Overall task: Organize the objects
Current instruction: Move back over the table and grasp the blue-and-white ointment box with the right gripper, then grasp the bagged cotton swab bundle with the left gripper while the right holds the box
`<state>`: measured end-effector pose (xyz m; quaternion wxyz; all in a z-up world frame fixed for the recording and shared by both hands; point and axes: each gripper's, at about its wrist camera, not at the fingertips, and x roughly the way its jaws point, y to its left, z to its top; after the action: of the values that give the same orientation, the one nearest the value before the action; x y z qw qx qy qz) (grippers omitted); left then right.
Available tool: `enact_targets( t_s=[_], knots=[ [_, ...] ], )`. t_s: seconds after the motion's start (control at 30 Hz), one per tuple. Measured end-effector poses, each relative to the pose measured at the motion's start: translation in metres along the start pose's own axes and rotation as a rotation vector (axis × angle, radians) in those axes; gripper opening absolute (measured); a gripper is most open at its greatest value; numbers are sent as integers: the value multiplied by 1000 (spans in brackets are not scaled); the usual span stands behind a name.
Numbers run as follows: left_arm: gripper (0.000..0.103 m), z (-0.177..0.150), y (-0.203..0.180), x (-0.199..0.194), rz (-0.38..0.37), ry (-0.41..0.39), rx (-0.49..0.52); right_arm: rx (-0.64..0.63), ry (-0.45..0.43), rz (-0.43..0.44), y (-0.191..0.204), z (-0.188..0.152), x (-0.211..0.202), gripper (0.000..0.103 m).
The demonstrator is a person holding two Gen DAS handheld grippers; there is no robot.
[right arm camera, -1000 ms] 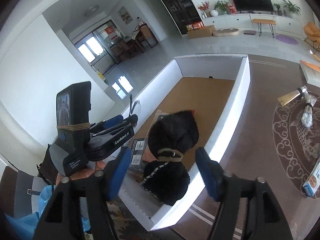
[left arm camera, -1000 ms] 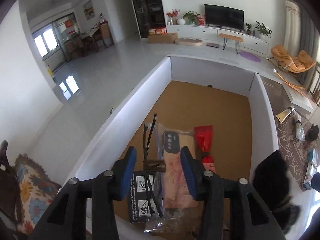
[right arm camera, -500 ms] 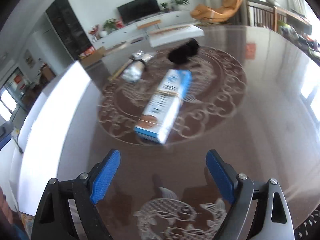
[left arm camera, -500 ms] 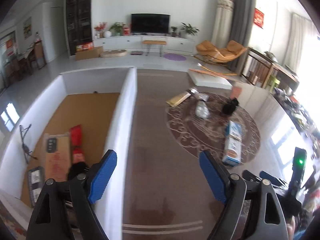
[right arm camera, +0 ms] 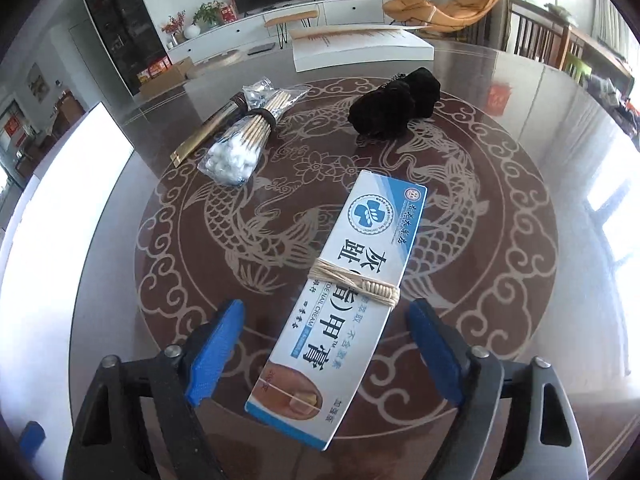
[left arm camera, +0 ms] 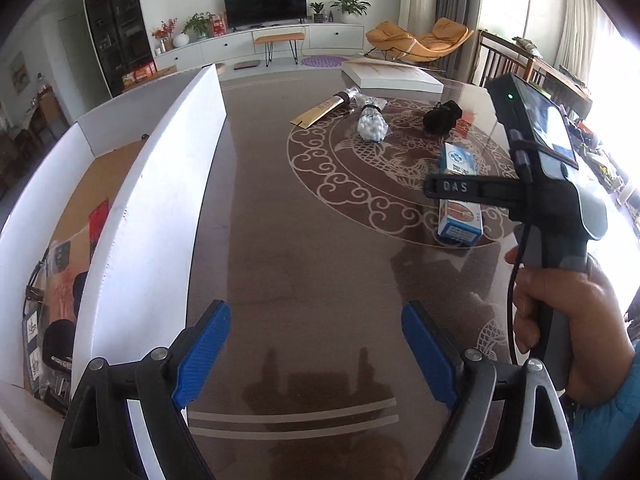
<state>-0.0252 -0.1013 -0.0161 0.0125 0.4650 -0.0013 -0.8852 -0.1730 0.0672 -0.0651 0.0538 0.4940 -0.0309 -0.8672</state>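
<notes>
The person looks to be fetching the next item for the white cardboard box at the table's left. The right gripper straddles the near end of the blue-and-white nail-cream carton tied with string; its blue pads are closing but not yet touching. Next it should sink and pinch the carton's sides squarely. The left gripper hangs wide and empty over bare tabletop.

Left claw gapes empty over the brown table, beside the white box wall
</notes>
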Motion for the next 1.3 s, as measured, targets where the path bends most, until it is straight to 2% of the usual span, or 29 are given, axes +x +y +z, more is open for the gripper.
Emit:
enact_targets(
  t_s=[0.03,0.1,0.2,0.33,0.43,0.53,0.63,0.67,0.7,0.73,0.83,0.97,1.0,1.03,1.1,1.13,1.23,1.3],
  knots=[
    [87,4,0,3,4,-7,-5,-10,-19,-23,-3,-4,-2,53],
    [87,16,-5,15,9,-15,-6,-9,-43,-46,-14,-13,-9,42],
    [87,53,-17,42,-6,-55,-12,2,-67,-77,-36,-35,-23,42],
    [87,126,-32,96,-35,-88,-12,28,-105,-120,-63,-67,-46,42],
    [87,175,-53,148,-60,-37,54,53,-123,-126,-75,-84,-59,42],
    [87,206,-74,189,12,35,139,69,-130,-120,-80,-89,-66,42],
    [84,221,-84,214,41,71,159,74,-134,-112,-81,-89,-68,42],
    [67,222,-85,216,36,63,153,70,-134,-114,-80,-90,-67,42],
    [55,221,-85,216,23,57,146,66,-134,-116,-80,-90,-67,42],
    [29,219,-85,213,-12,48,131,61,-134,-121,-78,-89,-65,42],
    [28,195,-84,197,5,29,128,46,-124,-134,-75,-87,-64,42],
    [27,129,-74,152,-43,3,90,41,-90,-132,-74,-78,-59,49],
    [27,111,-71,140,-49,-7,93,27,-77,-135,-73,-74,-57,48],
    [27,93,-70,127,-52,-16,98,12,-65,-137,-73,-71,-55,42],
    [27,69,-61,106,-88,-15,76,31,-48,-92,-81,-67,-55,42],
    [27,60,-55,95,-120,-15,55,68,-35,-45,-88,-65,-56,42],
    [27,48,-36,55,-185,-57,8,329,19,294,-122,-63,-56,41],
    [27,50,-19,22,-206,-106,-14,439,39,455,-130,-64,-58,41]
  ],
)
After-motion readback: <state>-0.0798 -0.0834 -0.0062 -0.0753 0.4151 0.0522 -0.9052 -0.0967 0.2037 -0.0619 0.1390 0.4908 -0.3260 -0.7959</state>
